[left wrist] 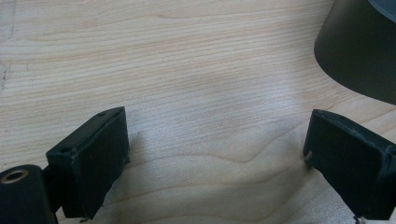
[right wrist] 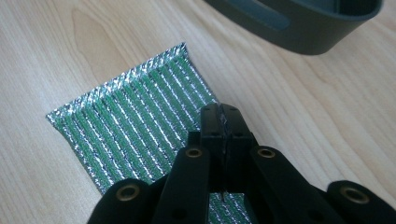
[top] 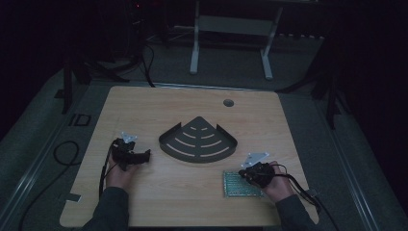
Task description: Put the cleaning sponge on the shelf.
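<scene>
A dark quarter-round slotted tray lies mid-table; its curved wall appears in the left gripper view and in the right gripper view. A green and silver ribbed pad lies flat near the front right, also seen in the right gripper view. My right gripper hovers over the pad's right part, its jaws pressed together with nothing visible between them. My left gripper sits left of the tray, open over bare wood.
The wooden table has a round cable hole near its far edge. A white-legged frame stands behind it. A cable loops on the floor at the left. The room around is dark.
</scene>
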Demonstrator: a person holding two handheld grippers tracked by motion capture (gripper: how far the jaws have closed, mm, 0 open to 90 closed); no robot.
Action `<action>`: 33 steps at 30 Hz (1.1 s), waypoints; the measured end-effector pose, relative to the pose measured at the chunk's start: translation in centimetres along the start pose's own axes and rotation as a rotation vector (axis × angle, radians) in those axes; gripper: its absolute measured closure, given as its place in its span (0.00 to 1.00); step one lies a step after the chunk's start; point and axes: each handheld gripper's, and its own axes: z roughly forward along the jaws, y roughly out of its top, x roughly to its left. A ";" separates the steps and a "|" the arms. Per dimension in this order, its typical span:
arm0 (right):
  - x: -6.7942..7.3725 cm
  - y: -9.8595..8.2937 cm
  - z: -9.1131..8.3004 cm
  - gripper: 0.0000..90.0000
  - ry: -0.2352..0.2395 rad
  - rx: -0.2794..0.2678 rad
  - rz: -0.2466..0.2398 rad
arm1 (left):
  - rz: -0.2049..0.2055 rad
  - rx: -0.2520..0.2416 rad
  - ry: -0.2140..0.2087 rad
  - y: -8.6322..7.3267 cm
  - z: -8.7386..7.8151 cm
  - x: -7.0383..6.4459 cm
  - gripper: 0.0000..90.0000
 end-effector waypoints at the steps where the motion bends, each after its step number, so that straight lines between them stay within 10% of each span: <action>1: 0.0 0.0 0.3 0.99 0.000 0.019 -0.009 | 0.000 0.000 0.000 0.0 0.0 0.0 0.08; 33: -2.2 -2.0 -0.5 0.99 -0.075 0.071 0.049 | 0.000 0.000 0.000 0.0 0.0 0.0 0.08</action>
